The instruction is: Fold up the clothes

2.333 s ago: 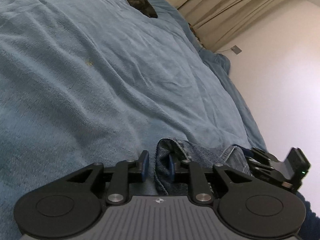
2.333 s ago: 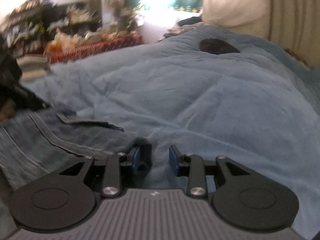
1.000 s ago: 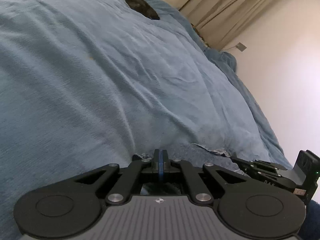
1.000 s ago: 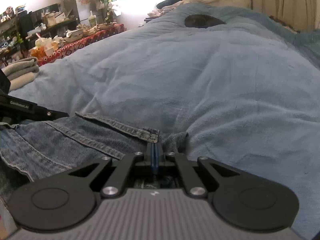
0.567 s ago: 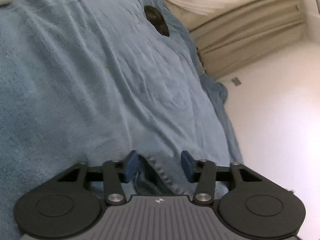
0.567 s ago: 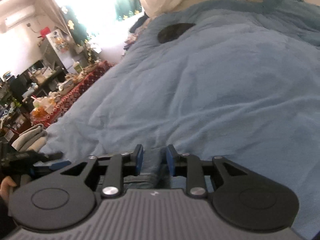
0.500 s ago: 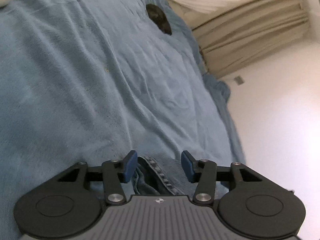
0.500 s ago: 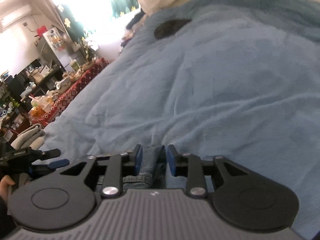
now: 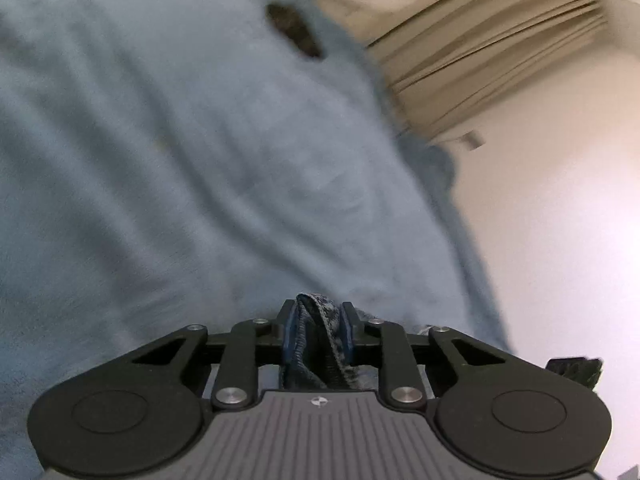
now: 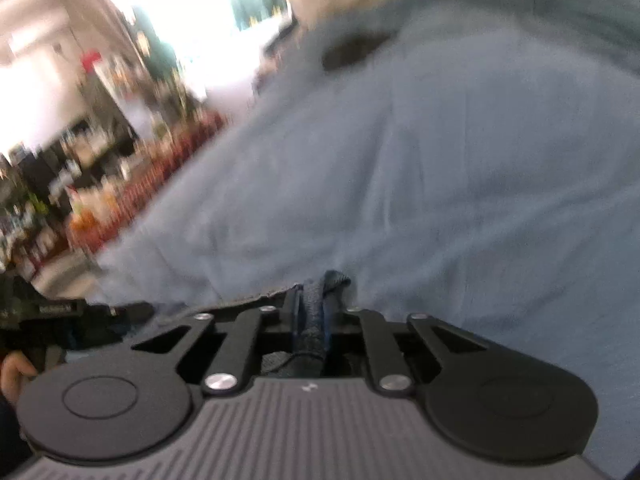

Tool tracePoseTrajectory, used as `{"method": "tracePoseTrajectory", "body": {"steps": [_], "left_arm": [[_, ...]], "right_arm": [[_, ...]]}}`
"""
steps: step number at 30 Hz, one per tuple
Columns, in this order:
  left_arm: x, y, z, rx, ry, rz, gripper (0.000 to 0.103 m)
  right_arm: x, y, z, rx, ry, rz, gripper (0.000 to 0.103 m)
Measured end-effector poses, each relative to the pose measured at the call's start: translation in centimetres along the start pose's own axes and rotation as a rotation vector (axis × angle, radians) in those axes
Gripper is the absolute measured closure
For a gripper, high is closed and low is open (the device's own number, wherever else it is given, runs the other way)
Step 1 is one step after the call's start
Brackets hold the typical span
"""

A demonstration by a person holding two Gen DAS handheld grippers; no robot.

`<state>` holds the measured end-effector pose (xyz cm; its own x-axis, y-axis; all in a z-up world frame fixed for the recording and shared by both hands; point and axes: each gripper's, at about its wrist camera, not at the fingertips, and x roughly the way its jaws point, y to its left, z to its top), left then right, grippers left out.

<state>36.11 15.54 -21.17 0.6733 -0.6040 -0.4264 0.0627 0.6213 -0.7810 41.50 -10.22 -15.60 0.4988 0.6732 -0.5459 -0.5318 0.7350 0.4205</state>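
Blue denim jeans (image 9: 320, 340) are bunched between the fingers of my left gripper (image 9: 316, 320), which is shut on a thick fold of them above the blue blanket. In the right wrist view my right gripper (image 10: 316, 312) is shut on another fold of the same jeans (image 10: 316, 320). The rest of the jeans hangs below both grippers, mostly hidden. The left gripper shows at the left edge of the right wrist view (image 10: 80, 312). Both views are blurred.
A light blue fleece blanket (image 9: 180, 160) covers the bed, with a small dark object (image 9: 296, 36) lying far back on it. Beige curtains (image 9: 480, 40) and a white wall (image 9: 560, 200) stand to the right. Cluttered shelves (image 10: 80, 180) stand left of the bed.
Both grippers were open around folds of the jeans half a second ago and have now closed on them. Both views have swung and blurred with motion.
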Motion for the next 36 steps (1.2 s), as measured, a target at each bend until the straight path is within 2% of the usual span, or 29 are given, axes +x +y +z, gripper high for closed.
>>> {"method": "tracePoseTrajectory", "body": {"steps": [3, 6, 9, 11, 13, 18, 21, 25, 31, 36], "left_arm": [[1.3, -2.8, 1.2, 0.080, 0.008, -0.002, 0.081], [5.1, -3.2, 2.2, 0.104, 0.069, 0.050, 0.080], [5.9, -1.4, 2.6, 0.033, 0.128, 0.055, 0.079], [6.2, -0.4, 2.9, -0.011, 0.165, 0.056, 0.077], [3.9, -0.4, 2.9, -0.001, 0.153, 0.035, 0.072], [-1.7, -1.3, 1.4, 0.051, 0.151, 0.023, 0.064], [-3.8, -2.3, -0.8, 0.133, 0.179, 0.036, 0.059], [-5.2, -3.5, -4.2, 0.262, 0.212, 0.084, 0.059], [-6.9, -4.2, -7.3, 0.409, 0.227, 0.118, 0.059], [-6.0, -6.2, -9.7, 0.635, 0.230, 0.227, 0.058]], "right_arm": [[-1.3, 0.0, 2.6, -0.049, -0.054, -0.057, 0.092], [0.9, -1.0, 4.4, -0.094, -0.020, -0.148, 0.092], [3.9, -2.6, 4.1, -0.110, 0.078, -0.174, 0.088], [3.6, -3.1, 3.9, -0.093, 0.070, -0.165, 0.081], [1.7, -3.2, 3.8, -0.061, 0.026, -0.146, 0.072], [-4.4, -3.2, 2.1, -0.017, -0.018, -0.115, 0.067], [-8.0, -2.8, -0.5, -0.003, -0.008, -0.103, 0.066], [-11.1, -1.5, -4.8, -0.082, 0.022, -0.156, 0.063], [-13.1, -0.7, -9.2, -0.045, 0.045, -0.118, 0.062], [-12.8, 0.2, -10.6, -0.022, 0.039, -0.092, 0.060]]}}
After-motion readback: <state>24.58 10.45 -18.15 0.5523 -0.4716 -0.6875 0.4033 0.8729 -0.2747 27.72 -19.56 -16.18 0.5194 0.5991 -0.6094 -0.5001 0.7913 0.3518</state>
